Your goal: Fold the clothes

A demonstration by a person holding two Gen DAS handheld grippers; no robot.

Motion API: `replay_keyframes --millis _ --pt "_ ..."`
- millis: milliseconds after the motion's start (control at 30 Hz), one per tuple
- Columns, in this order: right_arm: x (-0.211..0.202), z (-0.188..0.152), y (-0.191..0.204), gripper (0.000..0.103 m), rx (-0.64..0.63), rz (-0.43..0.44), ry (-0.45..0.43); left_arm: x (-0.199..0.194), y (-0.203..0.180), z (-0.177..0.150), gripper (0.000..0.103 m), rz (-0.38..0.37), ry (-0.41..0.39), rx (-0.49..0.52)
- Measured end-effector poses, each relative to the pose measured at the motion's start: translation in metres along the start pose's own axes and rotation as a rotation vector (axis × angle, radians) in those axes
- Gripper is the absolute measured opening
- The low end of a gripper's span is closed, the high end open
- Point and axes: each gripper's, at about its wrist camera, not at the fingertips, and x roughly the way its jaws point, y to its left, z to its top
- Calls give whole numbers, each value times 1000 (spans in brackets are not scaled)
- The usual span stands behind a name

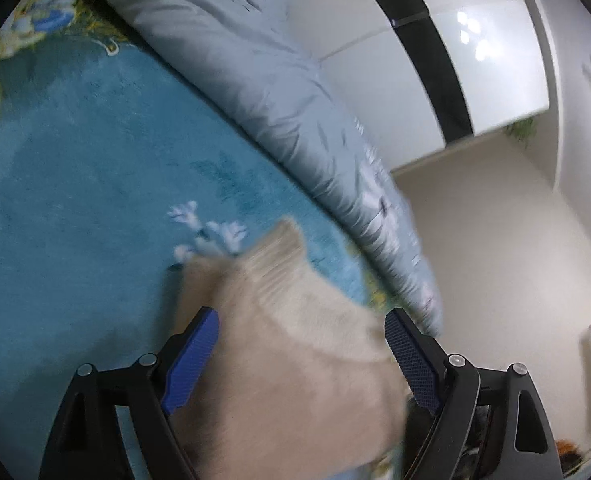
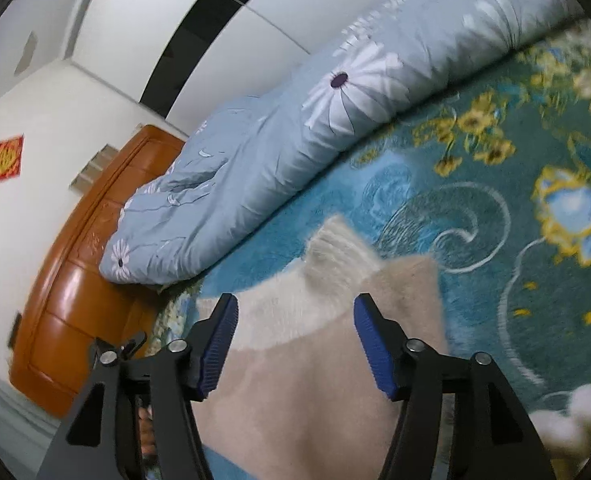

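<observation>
A fluffy beige garment (image 1: 291, 344) lies on a teal patterned blanket (image 1: 75, 184), blurred in the left wrist view. My left gripper (image 1: 301, 330) is open above it, its blue pads (image 1: 193, 356) spread wide on either side of the cloth. In the right wrist view the same beige garment (image 2: 315, 384) shows a lighter cream panel and a ribbed cuff (image 2: 341, 246) pointing away. My right gripper (image 2: 295, 326) is open over it, with the fabric lying below the gap between its fingers (image 2: 375, 350).
A rolled light-blue floral duvet (image 2: 295, 128) runs along the far side of the teal blanket (image 2: 475, 200). An orange wooden headboard (image 2: 79, 280) stands at the left, with white wardrobe panels (image 2: 155, 20) behind. A white fluffy item (image 2: 575, 420) sits at the lower right.
</observation>
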Motion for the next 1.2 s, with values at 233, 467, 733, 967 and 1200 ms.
replay_keyframes --millis 233,467,733,967,1200 --pt "-16 -25 -53 76 99 -31 68 5 37 -22 88 47 123 -24" --pt "10 -40 -66 76 189 37 103 20 56 -31 88 26 167 -76" --pt "26 -44 -54 78 184 30 95 33 47 -39 87 -8 178 -81" --pt "28 -49 -48 71 196 1 82 30 44 -46 69 54 152 -71" --pt "13 -59 -52 45 285 27 100 3 56 -58 53 22 147 -145"
